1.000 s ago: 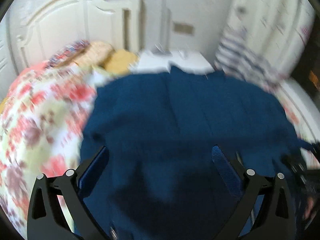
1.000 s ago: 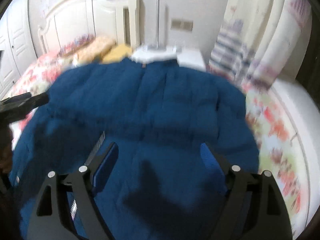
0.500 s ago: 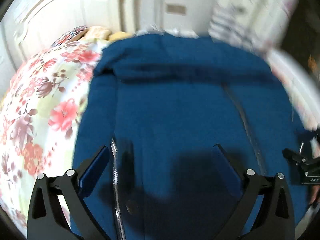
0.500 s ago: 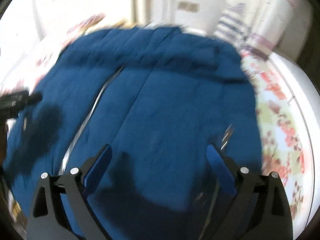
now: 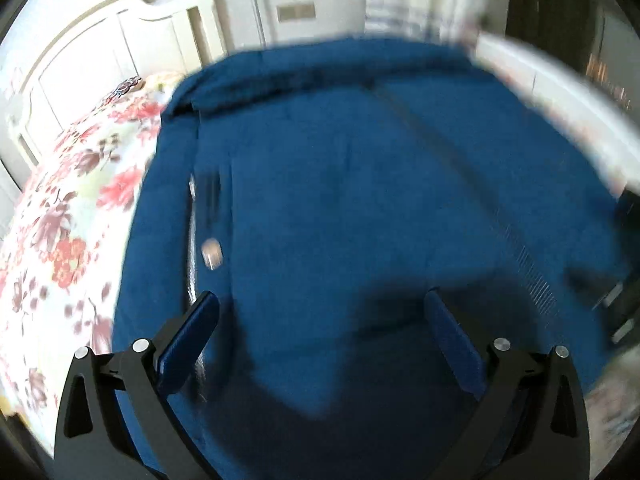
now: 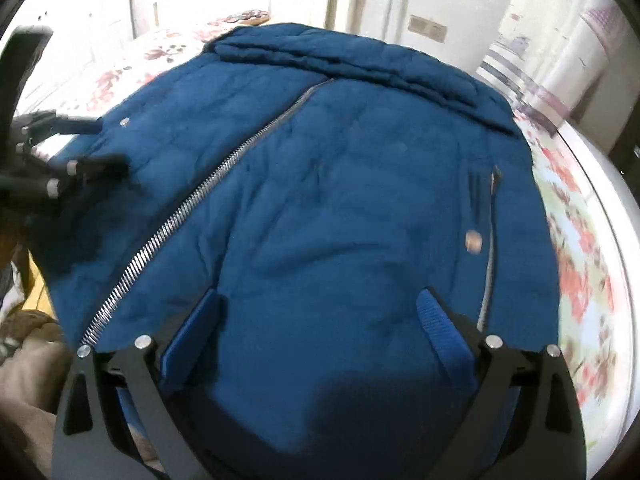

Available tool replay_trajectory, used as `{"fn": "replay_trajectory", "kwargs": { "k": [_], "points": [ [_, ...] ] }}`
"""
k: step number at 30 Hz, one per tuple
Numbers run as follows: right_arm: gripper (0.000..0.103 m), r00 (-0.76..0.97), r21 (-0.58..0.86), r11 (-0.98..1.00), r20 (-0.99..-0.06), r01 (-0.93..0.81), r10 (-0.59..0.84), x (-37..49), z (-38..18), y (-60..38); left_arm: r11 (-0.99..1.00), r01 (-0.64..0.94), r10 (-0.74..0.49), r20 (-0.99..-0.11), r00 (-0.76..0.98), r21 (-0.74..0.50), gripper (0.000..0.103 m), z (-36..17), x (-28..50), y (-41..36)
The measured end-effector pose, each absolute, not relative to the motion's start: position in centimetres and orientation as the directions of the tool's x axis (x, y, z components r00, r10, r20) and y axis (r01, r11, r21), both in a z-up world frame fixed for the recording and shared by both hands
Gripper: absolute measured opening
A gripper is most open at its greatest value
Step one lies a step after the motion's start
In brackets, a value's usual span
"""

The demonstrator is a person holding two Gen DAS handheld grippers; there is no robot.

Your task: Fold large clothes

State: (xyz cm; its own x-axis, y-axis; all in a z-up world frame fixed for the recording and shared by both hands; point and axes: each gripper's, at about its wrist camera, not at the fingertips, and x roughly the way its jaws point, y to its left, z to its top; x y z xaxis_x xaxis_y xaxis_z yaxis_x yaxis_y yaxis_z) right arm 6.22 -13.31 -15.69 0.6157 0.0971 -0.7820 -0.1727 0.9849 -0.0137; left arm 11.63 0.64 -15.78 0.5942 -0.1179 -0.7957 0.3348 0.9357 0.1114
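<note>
A large dark blue padded jacket (image 5: 360,200) lies flat on the bed, front up, collar at the far end. Its silver front zip (image 6: 180,216) runs diagonally in the right wrist view, and a pocket zip (image 6: 490,240) lies on the right. My left gripper (image 5: 320,308) hovers open over the jacket's left half, nothing between its blue pads. My right gripper (image 6: 320,308) hangs over the jacket (image 6: 340,200) near the hem. Its jaws are opening wide, with only flat cloth below them. The left gripper (image 6: 60,160) also shows at the left edge of the right wrist view.
A floral bedspread (image 5: 60,240) (image 6: 580,260) lies under the jacket on both sides. A white headboard (image 5: 100,60) stands at the far left. Pale curtains (image 6: 560,40) hang at the far right, beyond the bed's white edge (image 6: 616,208).
Both grippers have drawn back toward the near hem and sunk a little, so the jacket fills more of each view. The right jaws have spread wider. The jacket has settled flat.
</note>
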Motion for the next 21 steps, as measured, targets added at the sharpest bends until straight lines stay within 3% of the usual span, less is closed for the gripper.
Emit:
{"fn": "replay_trajectory", "kwargs": {
  "k": [7,11,16,21],
  "points": [
    [0.098,0.648,-0.076,0.987,-0.761,-0.141,0.034,2.6,-13.8,-14.7,0.955,0.28,-0.112,-0.752,0.65,0.101,0.098,-14.4,9.8,3.1],
    [0.099,0.644,0.036,0.994,-0.76,-0.101,0.093,1.8,-15.8,-17.8,0.97,0.241,-0.139,-0.778,0.612,0.016,0.099,-15.8,9.8,5.6],
    [0.099,0.67,-0.028,0.996,-0.742,-0.088,0.039,0.7,-14.3,-18.6,0.98,0.19,-0.091,-0.733,0.674,0.053,0.099,-14.6,8.6,7.2],
    [0.099,0.644,0.042,0.997,-0.762,-0.058,0.07,0.7,-15.7,-20.0,0.986,0.165,-0.117,-0.759,0.641,-0.012,0.099,-15.8,8.2,9.3]
  ]
}}
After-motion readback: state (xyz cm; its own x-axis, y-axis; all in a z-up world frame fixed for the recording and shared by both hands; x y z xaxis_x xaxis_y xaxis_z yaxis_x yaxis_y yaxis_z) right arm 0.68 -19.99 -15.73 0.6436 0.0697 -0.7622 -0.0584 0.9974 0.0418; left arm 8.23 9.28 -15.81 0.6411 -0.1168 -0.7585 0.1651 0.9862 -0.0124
